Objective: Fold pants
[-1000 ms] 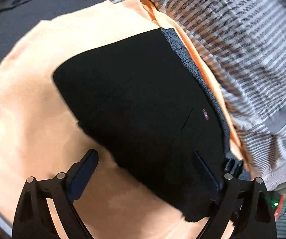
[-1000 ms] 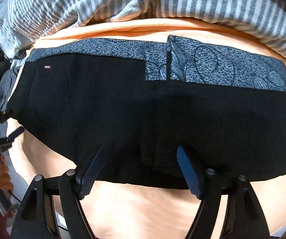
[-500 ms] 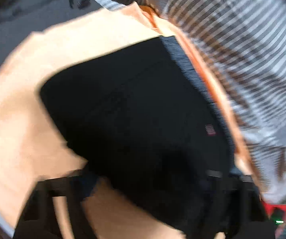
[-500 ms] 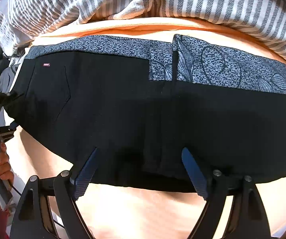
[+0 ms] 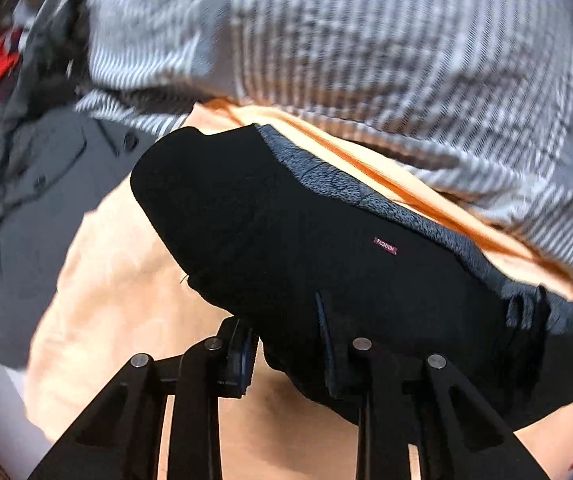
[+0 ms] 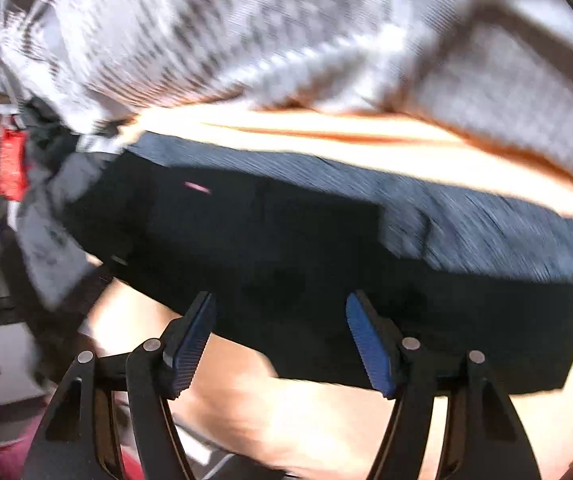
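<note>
Black pants (image 5: 326,240) with a grey patterned waistband (image 5: 346,188) lie folded on an orange cloth (image 5: 126,280). My left gripper (image 5: 284,320) is at their near edge, jaws narrow and still closing, with a bunch of black fabric pinched between the pads and lifted off the cloth. In the right wrist view, which is blurred, the pants (image 6: 286,248) stretch across the middle. My right gripper (image 6: 280,300) stands wide over their near edge and its jaws are closing. The fabric edge lies between the fingers, and the blue pads (image 6: 370,344) are not pressing on it.
A grey-and-white striped cloth (image 5: 366,60) is heaped behind the pants. A dark grey buttoned garment (image 5: 26,200) lies to the left of the orange cloth. Something red (image 6: 10,168) sits at the far left. The orange cloth (image 6: 326,420) runs on under both grippers.
The left jaws went from wide open to narrow around the pants' near edge, and that edge has come up. Both cameras rose and tilted. The right jaws narrowed slightly.
</note>
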Available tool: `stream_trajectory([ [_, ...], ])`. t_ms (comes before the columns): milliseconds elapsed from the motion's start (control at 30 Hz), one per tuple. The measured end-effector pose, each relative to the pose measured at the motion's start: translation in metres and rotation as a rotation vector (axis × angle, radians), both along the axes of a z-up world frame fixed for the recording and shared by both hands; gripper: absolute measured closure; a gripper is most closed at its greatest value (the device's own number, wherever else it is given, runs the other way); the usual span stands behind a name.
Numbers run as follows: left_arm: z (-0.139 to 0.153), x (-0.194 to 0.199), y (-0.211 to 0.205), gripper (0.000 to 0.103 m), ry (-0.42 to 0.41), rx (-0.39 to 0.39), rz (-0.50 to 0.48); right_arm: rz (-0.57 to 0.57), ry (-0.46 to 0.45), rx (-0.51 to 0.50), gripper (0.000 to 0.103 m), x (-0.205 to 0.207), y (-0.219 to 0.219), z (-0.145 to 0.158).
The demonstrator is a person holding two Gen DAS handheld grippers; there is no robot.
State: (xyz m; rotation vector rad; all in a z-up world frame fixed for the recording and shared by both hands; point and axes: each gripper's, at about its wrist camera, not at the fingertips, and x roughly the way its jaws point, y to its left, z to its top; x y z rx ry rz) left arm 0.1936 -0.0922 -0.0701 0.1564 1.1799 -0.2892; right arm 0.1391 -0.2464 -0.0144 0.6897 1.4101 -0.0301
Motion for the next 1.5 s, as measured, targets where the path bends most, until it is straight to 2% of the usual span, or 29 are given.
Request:
stream_trajectory([
  [67,0.0,-0.001,-0.005,0.075,-0.02,0.03,-0.029,0.022,-0.008,0.068,0.023,0.034,0.004,0.009],
  [200,0.0,-0.002,-0.005,0.075,-0.032,0.047,-0.055,0.106,0.011,0.157,0.021,0.107,0.041,0.021],
  [367,-0.002,-0.003,-0.005,0.075,-0.04,0.053,-0.079,0.322,0.097,0.125,0.02,0.186,0.111,0.015],
  [500,-0.002,-0.003,-0.004,0.075,-0.039,0.052,-0.09,0.473,0.176,0.134,0.016,0.216,0.165,-0.002],
  [633,0.0,-0.005,-0.004,0.075,-0.046,0.051,-0.098,0.661,0.277,0.062,0.016,0.227,0.217,-0.03],
  [733,0.001,-0.006,-0.003,0.075,-0.045,0.047,-0.1,0.705,0.337,0.057,0.016,0.23,0.231,-0.05],
  [767,0.001,-0.006,-0.003,0.075,-0.045,0.048,-0.099,0.703,0.355,0.068,0.029,0.23,0.232,-0.056],
  [800,0.0,-0.005,-0.002,0.075,-0.034,0.045,-0.095,0.697,0.363,0.079,0.056,0.229,0.231,-0.059],
  [833,-0.001,-0.005,-0.001,0.075,-0.026,0.041,-0.092,0.678,0.359,0.089,0.062,0.226,0.226,-0.06],
  [900,0.002,-0.007,-0.002,0.075,-0.028,0.032,-0.108,0.647,0.327,0.11,0.084,0.22,0.211,-0.053],
  [1033,0.019,-0.017,-0.015,0.075,-0.062,0.017,-0.162,0.543,0.214,0.158,0.086,0.206,0.171,-0.031],
  [1167,0.042,-0.028,-0.034,0.075,-0.081,-0.013,-0.204,0.409,0.111,0.238,0.086,0.175,0.124,-0.008],
  [1367,0.077,-0.063,-0.078,0.075,-0.149,-0.014,-0.339,0.237,-0.04,0.331,0.086,0.114,0.056,0.032],
  [1500,0.096,-0.098,-0.116,0.075,-0.176,-0.021,-0.437,0.112,-0.135,0.396,0.086,0.056,0.002,0.053],
])
